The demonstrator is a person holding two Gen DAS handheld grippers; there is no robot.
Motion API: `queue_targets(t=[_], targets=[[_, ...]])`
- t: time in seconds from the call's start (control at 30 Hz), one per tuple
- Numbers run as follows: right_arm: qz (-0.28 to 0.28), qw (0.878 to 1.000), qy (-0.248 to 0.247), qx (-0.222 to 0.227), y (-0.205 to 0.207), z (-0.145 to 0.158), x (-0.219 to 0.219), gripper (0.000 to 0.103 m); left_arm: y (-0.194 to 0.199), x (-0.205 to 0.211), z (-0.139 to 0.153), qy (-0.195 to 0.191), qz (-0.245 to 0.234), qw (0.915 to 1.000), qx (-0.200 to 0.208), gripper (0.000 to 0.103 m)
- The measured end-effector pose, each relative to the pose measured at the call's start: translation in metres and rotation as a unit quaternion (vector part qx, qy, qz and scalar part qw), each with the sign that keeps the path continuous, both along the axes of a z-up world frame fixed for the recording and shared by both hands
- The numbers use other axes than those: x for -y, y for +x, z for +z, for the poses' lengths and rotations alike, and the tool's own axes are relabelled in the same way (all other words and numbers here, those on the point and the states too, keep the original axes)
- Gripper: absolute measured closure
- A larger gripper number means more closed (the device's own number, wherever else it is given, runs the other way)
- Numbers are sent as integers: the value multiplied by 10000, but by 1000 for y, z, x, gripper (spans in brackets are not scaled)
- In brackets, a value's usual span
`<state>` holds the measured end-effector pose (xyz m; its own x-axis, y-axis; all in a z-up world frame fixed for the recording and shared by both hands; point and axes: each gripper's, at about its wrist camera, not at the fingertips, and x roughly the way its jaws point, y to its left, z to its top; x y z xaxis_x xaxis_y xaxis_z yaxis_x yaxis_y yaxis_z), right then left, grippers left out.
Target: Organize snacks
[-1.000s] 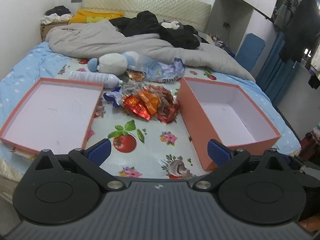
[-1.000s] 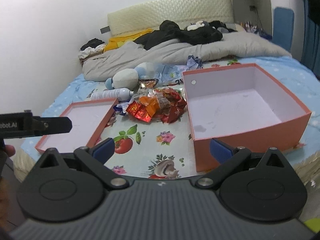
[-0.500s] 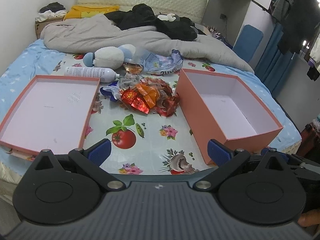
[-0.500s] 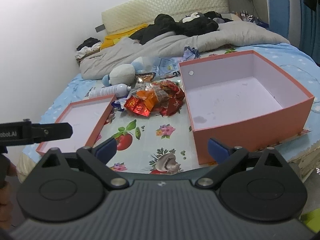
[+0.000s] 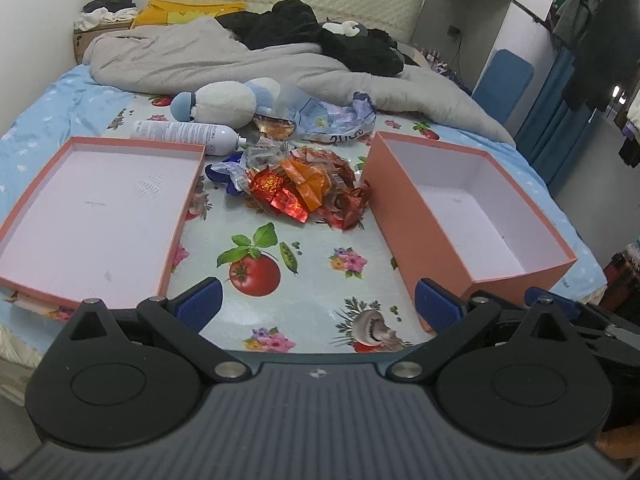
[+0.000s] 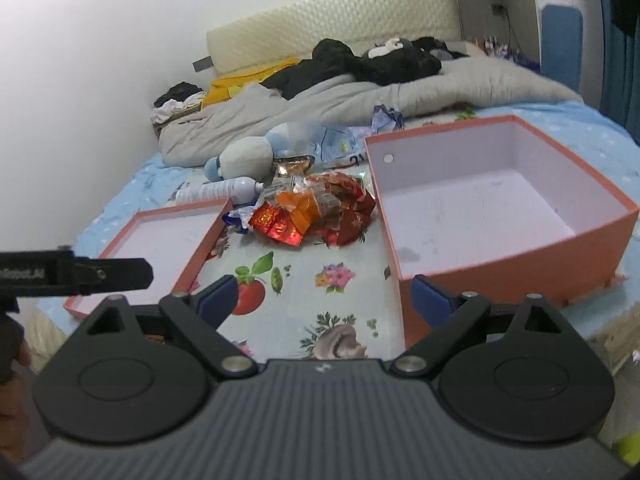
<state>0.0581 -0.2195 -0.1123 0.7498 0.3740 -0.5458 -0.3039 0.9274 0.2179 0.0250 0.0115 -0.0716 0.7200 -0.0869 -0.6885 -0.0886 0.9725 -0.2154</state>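
Bed [image 5: 44, 128] huge, grey duvet [image 5: 248, 60] bunched at head end. Deep orange box [image 5: 404, 216] by right edge, shallow lid [image 5: 180, 216] by left edge. Snack pile [image 5: 308, 192] between them, mid-cloth. Plush [image 5: 224, 104] and spray bottle [image 5: 184, 133] just behind, nothing blocking. Left gripper [image 5: 318, 300] spread wide, empty, angled down near foot edge. Right gripper [image 6: 324, 298] closing slightly, nothing between.

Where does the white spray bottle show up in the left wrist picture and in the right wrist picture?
Left wrist view: the white spray bottle lies upper left of centre, just behind the shallow box lid's far edge, below the plush toy.
Right wrist view: the bottle lies left of centre, again behind the lid's far edge.
Shared landmark: the pile of red and orange snack wrappers, just right of the bottle in both.
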Motion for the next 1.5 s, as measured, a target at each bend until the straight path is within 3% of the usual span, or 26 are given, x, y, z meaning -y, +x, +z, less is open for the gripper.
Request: queue_targets(t=[0.2, 0.23, 0.27, 0.33, 0.63, 0.93, 1.13, 1.33, 1.5], targets=[[102, 9999, -117, 59, 20, -14, -24, 9, 34, -16, -17, -67, -27, 10000, -48, 1], [148, 9999, -65, 62, 22, -16, -27, 13, 40, -19, -20, -83, -46, 9999, -58, 1], [167, 9998, -98, 72, 25, -18, -33, 26, 48, -21, -23, -81, -80, 9999, -77, 1], [183, 9992, -307, 166, 31, -21, -45, 35, 65, -24, -30, -29, -220, 9997, -127, 1], [98, 9975, -671, 183, 74, -44, -78, 48, 128, -46, -64, 156, -342, 9988, -306, 6], [-484, 9922, -1123, 239, 136, -86, -105, 50, 206, -66, -92, 103, -678, 9964, -504, 12], [-883, 9908, -1022, -126, 172, -122, -116, 51, 255, -68, -111, 502, -968, 9920, -629, 16], [-1246, 9855, -1149, -124, 189, -133, -123, 52, 290, -75, -129, 656, -1139, 9882, -782, 29], [-1424, 9815, -1271, -137, 212, -142, -125, 52, 304, -70, -138, 841, -1338, 9841, -816, 29]])
